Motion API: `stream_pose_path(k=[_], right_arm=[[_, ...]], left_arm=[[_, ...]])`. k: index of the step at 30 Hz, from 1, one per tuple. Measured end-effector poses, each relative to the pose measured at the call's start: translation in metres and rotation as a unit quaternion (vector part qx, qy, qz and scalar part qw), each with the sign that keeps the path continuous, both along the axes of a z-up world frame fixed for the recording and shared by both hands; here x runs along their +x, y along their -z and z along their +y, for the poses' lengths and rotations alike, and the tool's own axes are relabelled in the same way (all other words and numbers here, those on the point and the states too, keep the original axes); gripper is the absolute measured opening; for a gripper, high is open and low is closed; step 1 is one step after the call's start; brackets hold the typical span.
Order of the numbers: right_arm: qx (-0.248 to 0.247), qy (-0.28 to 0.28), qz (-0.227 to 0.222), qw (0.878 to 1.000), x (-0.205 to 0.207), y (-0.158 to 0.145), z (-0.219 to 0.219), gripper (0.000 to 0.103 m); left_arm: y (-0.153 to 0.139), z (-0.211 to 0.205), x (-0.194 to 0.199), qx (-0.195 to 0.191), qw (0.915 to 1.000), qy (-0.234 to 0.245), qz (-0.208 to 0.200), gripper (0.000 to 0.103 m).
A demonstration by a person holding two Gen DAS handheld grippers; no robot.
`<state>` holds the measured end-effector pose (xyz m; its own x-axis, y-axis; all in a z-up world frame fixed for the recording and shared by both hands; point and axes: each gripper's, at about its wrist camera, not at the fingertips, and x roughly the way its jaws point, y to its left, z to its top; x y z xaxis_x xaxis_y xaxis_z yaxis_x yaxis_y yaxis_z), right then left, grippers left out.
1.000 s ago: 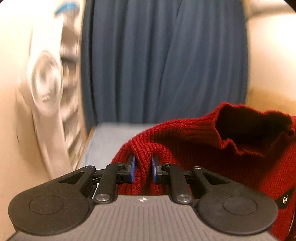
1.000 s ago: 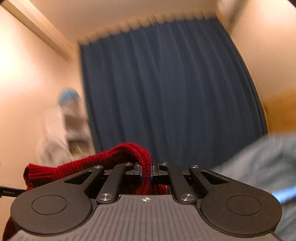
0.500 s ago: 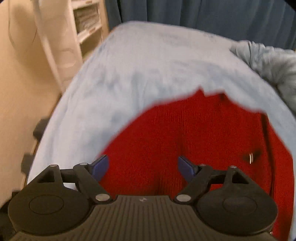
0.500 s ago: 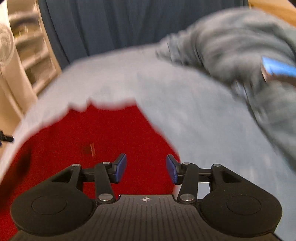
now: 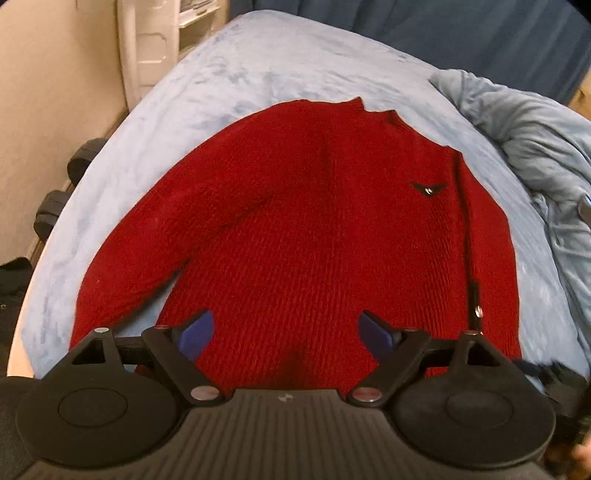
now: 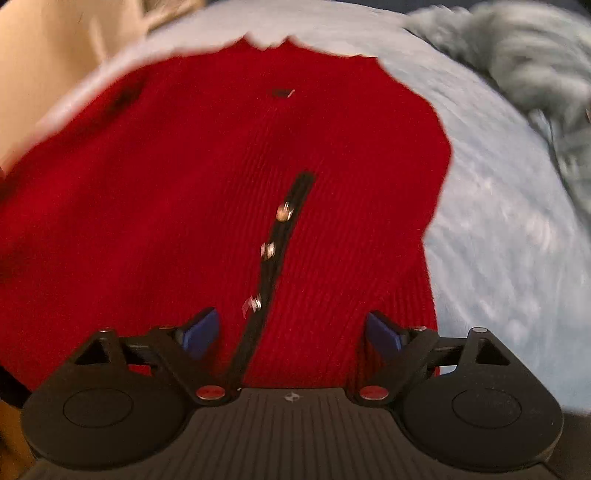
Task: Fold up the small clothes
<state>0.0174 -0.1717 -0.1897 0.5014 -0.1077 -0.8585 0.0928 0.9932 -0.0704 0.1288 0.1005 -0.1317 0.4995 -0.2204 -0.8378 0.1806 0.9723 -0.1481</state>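
Note:
A red knitted sweater [image 5: 306,206] lies spread flat on a light blue bed cover [image 5: 258,66], one sleeve running out to the left. It has a small black patch on the chest and a black strip with metal snaps [image 6: 275,243] down its right side. My left gripper [image 5: 286,334] hovers over the sweater's near edge, its jaws still opening and nothing pinched between the blue pads. My right gripper [image 6: 291,332] hangs above the snap strip near the sweater's right edge, jaws opening too, pads clear of the knit. The right wrist view is blurred.
A crumpled grey-blue blanket [image 5: 535,140] is heaped at the right of the bed. A dark blue curtain [image 5: 443,33] hangs behind. White shelving [image 5: 147,48] and a beige wall stand to the left, with dark objects [image 5: 59,206] on the floor beside the bed.
Both grippers, shut on the lifted sweater a second ago, have let go and opened wide. The sweater has dropped flat onto the bed, and both cameras have tilted down onto it.

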Motion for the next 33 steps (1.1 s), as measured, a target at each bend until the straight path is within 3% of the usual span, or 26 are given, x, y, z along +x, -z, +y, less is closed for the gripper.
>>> stream_pose_path(k=[1,3,5,8,11,12,14,15,19,23,26,29,33], right_arm=[[-0.023,-0.01,0.008,1.0,0.005,0.007,0.001,0.041],[-0.013,-0.014,-0.011,1.0,0.011,-0.005,-0.008,0.016],[0.01,0.004,-0.049,0.999,0.017,-0.039,-0.033,0.015],[-0.094,0.046,-0.126,0.986,0.034,-0.096,-0.086,0.015],[-0.189,0.196,-0.173,0.947,0.061,-0.152,-0.18,0.017],[-0.209,0.249,-0.182,0.928,0.065,-0.166,-0.21,0.024],[-0.209,0.288,-0.199,0.913,0.064,-0.179,-0.244,0.054],[-0.184,0.283,-0.198,0.92,0.058,-0.181,-0.253,0.07],[-0.111,0.25,-0.194,0.942,0.016,-0.153,-0.227,0.072],[0.026,0.219,-0.129,0.967,-0.036,-0.092,-0.169,0.072],[0.104,0.209,-0.069,0.97,-0.06,-0.05,-0.126,0.073],[0.151,0.199,-0.009,0.968,-0.063,-0.017,-0.099,0.081],[0.142,0.189,0.024,0.971,-0.054,0.01,-0.085,0.086]], left_arm=[[-0.003,-0.002,0.0,0.004,1.0,0.0,-0.002,0.089],[-0.009,0.001,-0.006,0.007,0.9999,-0.001,-0.008,0.089],[-0.017,0.004,-0.009,0.005,0.9998,-0.009,-0.016,0.089],[-0.025,0.008,-0.009,0.01,0.9995,-0.024,-0.019,0.089],[-0.032,0.008,-0.006,0.007,0.9989,-0.041,-0.02,0.089],[-0.033,0.008,-0.006,0.003,0.9988,-0.046,-0.019,0.089],[-0.035,0.007,-0.006,-0.003,0.9985,-0.053,-0.014,0.089],[-0.034,0.005,-0.007,-0.003,0.9986,-0.052,-0.011,0.089],[-0.026,-0.003,-0.005,0.011,0.9991,-0.04,-0.002,0.089],[-0.015,-0.007,-0.005,0.016,0.9992,-0.035,0.016,0.089],[-0.016,-0.007,-0.012,0.003,0.9993,-0.032,0.018,0.089],[-0.021,-0.005,-0.023,0.002,0.9997,-0.025,0.004,0.089],[-0.02,0.005,-0.038,-0.004,0.9995,-0.031,0.001,0.089]])
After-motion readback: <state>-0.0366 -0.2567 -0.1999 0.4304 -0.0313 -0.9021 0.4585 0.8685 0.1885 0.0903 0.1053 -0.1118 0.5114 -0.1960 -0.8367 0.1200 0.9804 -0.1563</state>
